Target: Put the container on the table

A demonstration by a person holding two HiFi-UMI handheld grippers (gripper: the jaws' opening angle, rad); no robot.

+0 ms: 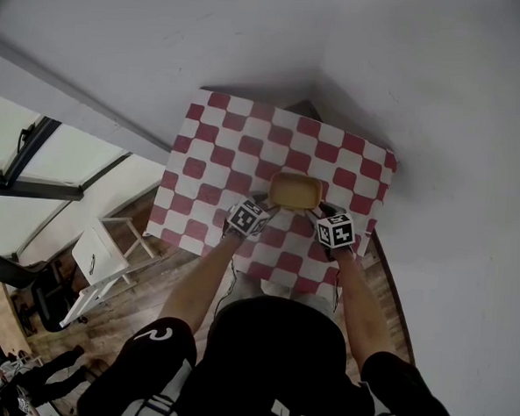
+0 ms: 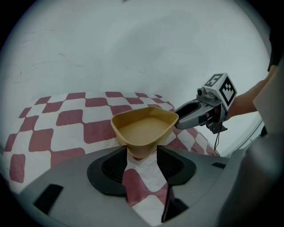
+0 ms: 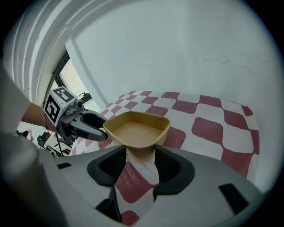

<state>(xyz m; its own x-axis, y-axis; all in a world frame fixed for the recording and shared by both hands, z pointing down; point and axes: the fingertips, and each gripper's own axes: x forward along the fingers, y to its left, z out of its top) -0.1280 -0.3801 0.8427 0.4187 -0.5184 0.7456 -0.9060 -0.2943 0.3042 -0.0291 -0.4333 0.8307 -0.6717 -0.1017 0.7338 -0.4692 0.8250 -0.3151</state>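
A tan open container is over the near part of the table, which has a red and white checked cloth. My left gripper is at its near-left corner and my right gripper at its near-right corner. In the left gripper view the container has one end wedged between the jaws of the left gripper, and the right gripper meets the rim. The right gripper view shows the container clasped the same way by the right gripper. I cannot tell if its base touches the cloth.
The table stands in a corner of pale walls. A white chair stands on the wooden floor to the left. The cloth's near edge is just in front of the person's body. The checked cloth runs on beyond the container.
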